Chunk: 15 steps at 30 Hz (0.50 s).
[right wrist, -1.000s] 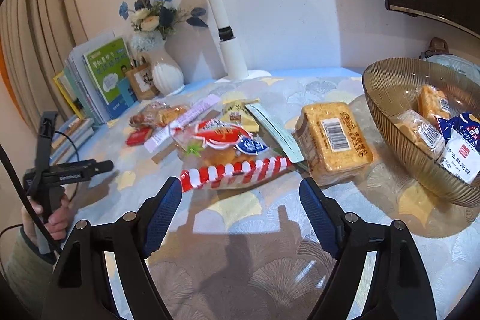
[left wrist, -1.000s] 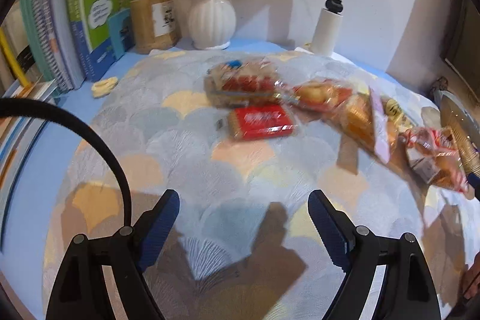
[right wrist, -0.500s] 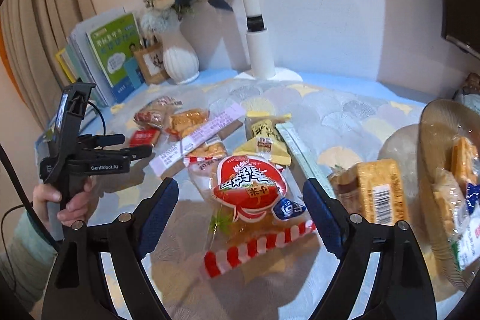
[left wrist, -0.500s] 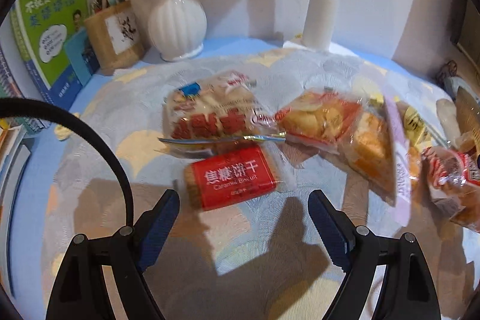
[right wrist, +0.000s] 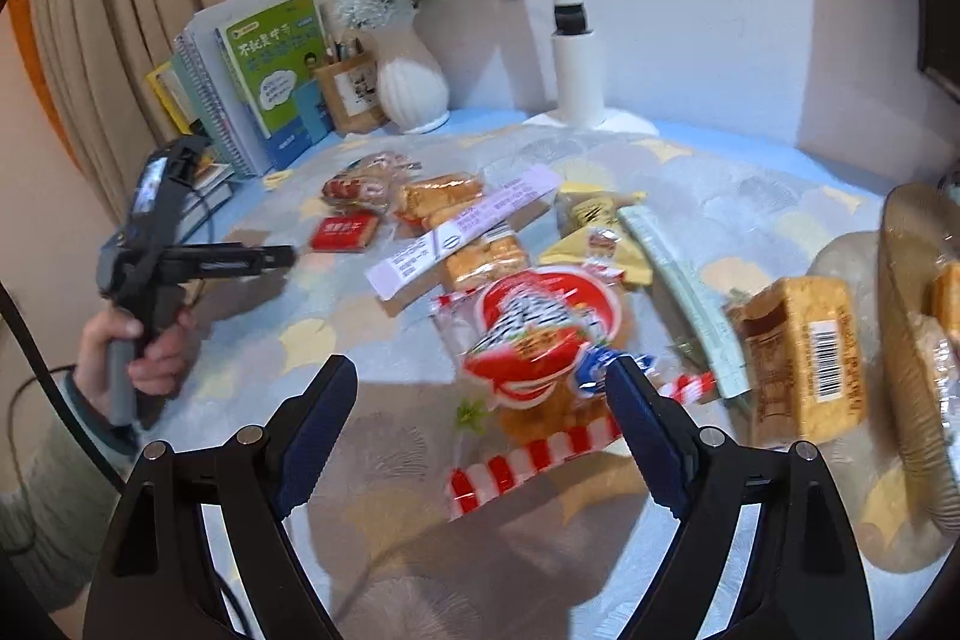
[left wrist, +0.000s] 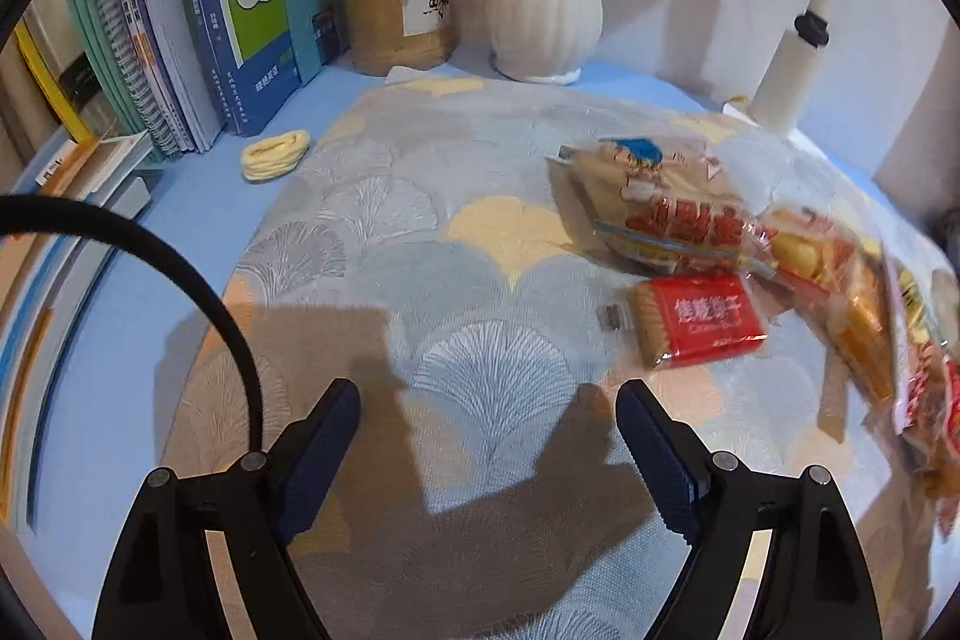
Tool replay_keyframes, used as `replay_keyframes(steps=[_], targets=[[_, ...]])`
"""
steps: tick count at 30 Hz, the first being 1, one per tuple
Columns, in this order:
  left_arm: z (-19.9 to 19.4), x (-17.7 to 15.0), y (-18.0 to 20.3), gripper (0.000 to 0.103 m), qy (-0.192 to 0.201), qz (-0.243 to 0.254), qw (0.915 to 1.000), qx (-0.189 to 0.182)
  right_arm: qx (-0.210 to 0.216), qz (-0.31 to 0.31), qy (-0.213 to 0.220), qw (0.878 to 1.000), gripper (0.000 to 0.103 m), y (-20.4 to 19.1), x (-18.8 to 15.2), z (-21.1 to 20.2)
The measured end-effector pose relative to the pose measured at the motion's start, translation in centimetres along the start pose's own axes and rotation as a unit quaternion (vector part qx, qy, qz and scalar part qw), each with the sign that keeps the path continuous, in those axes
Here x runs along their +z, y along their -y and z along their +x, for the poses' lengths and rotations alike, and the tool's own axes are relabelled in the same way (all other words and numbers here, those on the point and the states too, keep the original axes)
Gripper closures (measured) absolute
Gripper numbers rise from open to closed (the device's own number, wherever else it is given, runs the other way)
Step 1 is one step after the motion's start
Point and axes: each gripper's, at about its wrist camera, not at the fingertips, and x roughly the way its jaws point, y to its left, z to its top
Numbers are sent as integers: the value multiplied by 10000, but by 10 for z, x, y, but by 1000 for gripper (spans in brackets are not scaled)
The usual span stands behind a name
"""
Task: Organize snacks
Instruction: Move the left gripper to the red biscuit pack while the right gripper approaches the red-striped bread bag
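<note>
With both the left gripper (left wrist: 487,409) and the right gripper (right wrist: 480,388) being held wide and empty, the light, crinkly, probably slippery red bag (right wrist: 534,334) is best being pinched across its puffed middle.

Red caramel biscuit pack (left wrist: 699,322) lying flat on the patterned surface (left wrist: 480,280), clear bread bag (left wrist: 654,214) touching behind it, red-and-white snack bag (right wrist: 534,340) near the barcoded cake pack (right wrist: 804,346), glass bowl (right wrist: 906,340) holding packs
</note>
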Motion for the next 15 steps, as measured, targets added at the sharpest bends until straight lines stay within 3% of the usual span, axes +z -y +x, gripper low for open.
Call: replay_keyframes(steps=[4, 11, 15], targets=[[4, 11, 21, 17, -38, 256, 9972, -708, -345, 60, -98, 9993, 18, 12, 0, 7], [11, 11, 64, 17, -235, 812, 9875, -1331, -246, 247, -182, 9992, 18, 28, -5, 15], [-5, -7, 77, 17, -495, 1249, 9649, -2254, -183, 228, -104, 9995, 18, 29, -7, 14]])
